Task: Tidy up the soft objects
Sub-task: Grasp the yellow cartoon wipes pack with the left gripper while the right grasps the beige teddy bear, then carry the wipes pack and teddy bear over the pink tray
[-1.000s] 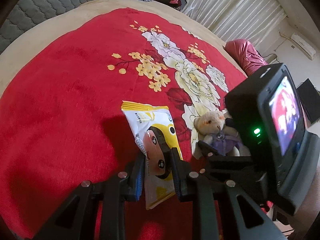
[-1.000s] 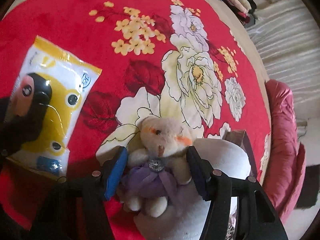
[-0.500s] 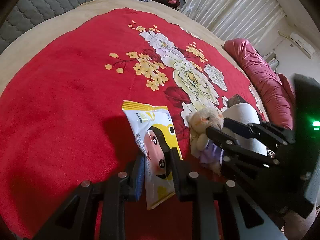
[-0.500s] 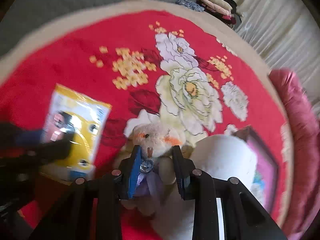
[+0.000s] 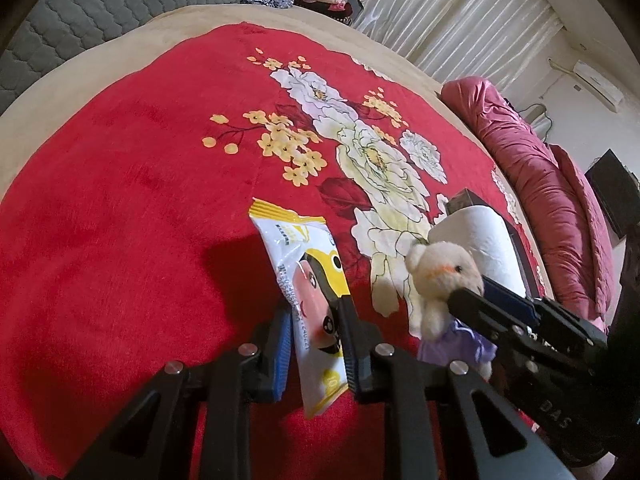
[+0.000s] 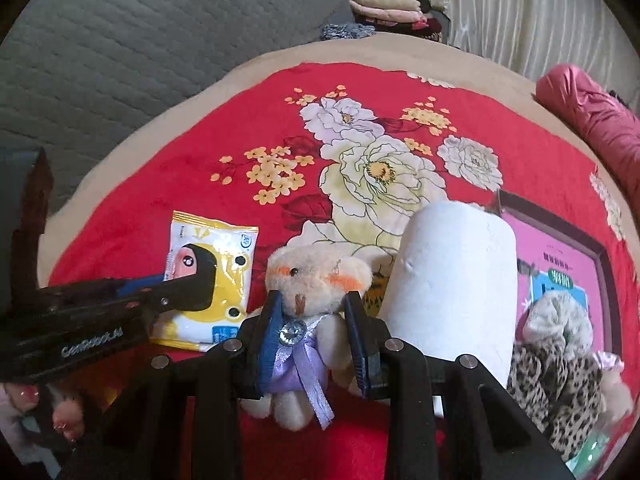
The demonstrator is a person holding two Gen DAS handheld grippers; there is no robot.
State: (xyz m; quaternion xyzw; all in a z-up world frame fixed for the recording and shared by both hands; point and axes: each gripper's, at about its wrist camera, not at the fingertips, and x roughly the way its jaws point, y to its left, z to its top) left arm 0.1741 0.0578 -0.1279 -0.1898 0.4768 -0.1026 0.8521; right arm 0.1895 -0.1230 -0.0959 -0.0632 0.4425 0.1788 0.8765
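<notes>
Your right gripper (image 6: 312,328) is clamped on the small teddy bear (image 6: 310,280), lifted upright off the red floral blanket (image 5: 120,200) near its front edge, with the toilet roll (image 6: 452,280) just to its right and the box (image 6: 560,248) beyond.

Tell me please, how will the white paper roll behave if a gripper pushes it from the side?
The white paper roll stands upright on the soft red blanket, so a high push would probably tip it. Once on its side, its round shape would likely let it roll. It looks light and squashy, so it may dent rather than slide.
</notes>
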